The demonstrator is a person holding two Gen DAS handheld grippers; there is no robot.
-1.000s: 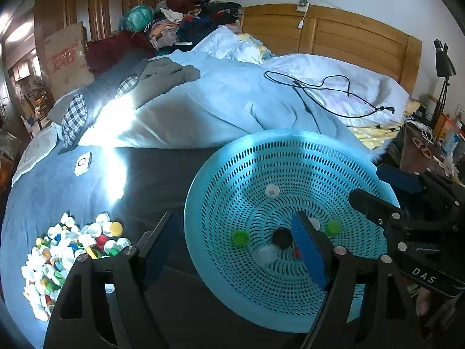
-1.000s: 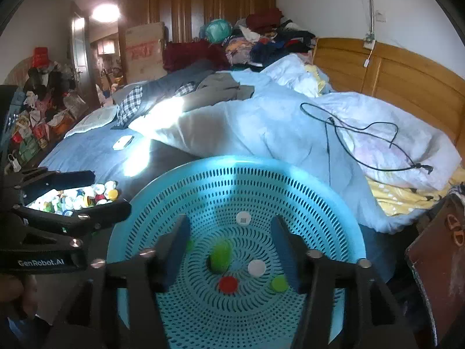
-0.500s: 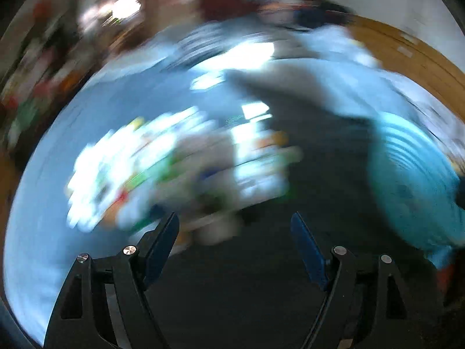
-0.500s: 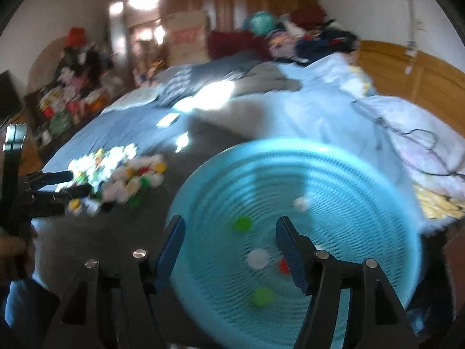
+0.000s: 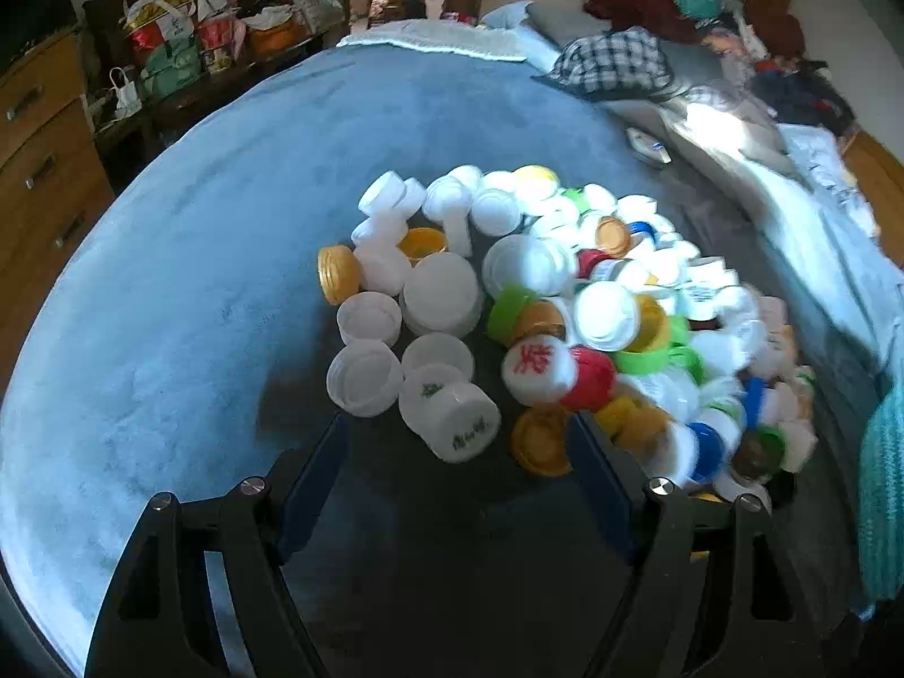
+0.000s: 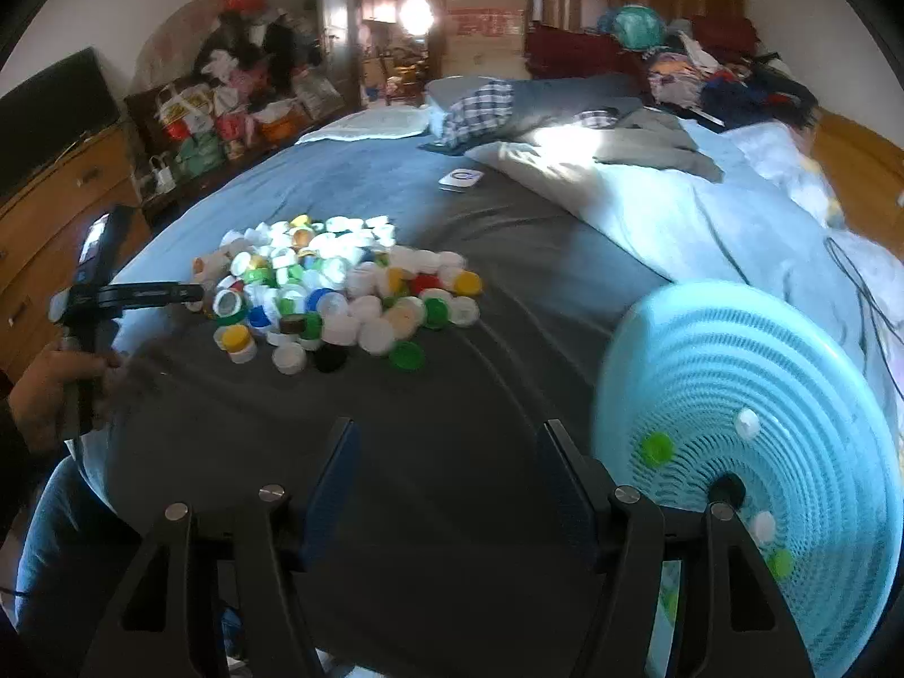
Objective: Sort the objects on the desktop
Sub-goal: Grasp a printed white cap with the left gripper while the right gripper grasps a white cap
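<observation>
Plastic caps: I see a big pile of bottle caps (image 5: 565, 305) lying on the dark sheet (image 6: 452, 395) of the bed, mostly white, with some yellow, green, red and blue.
Left hand-held gripper: my left hand-held gripper (image 5: 457, 469) is open and holds nothing. A white cap with green writing (image 5: 452, 418) sits just ahead of the gap between its fingers.
Right hand-held gripper: my right hand-held gripper (image 6: 446, 480) is open and empty too. Its jaws have just been opening, with only bare sheet between them.
Basket: the light blue basket (image 6: 791, 373) lies to the right of the pile, well apart from it. It has a few caps inside, white, green and one black cap (image 6: 729, 489).
Open room: I see bare dark sheet between the pile and the basket, and more in front of my right fingers. Left of the pile the blue blanket (image 5: 198, 260) is bare up to the bed's edge.
Only in the right view: a person's hand (image 6: 51, 390) holding the left tool beside the pile, and the whole basket.
Only in the left view: the caps up close. Just a thin strip of the basket shows at the right edge.
</observation>
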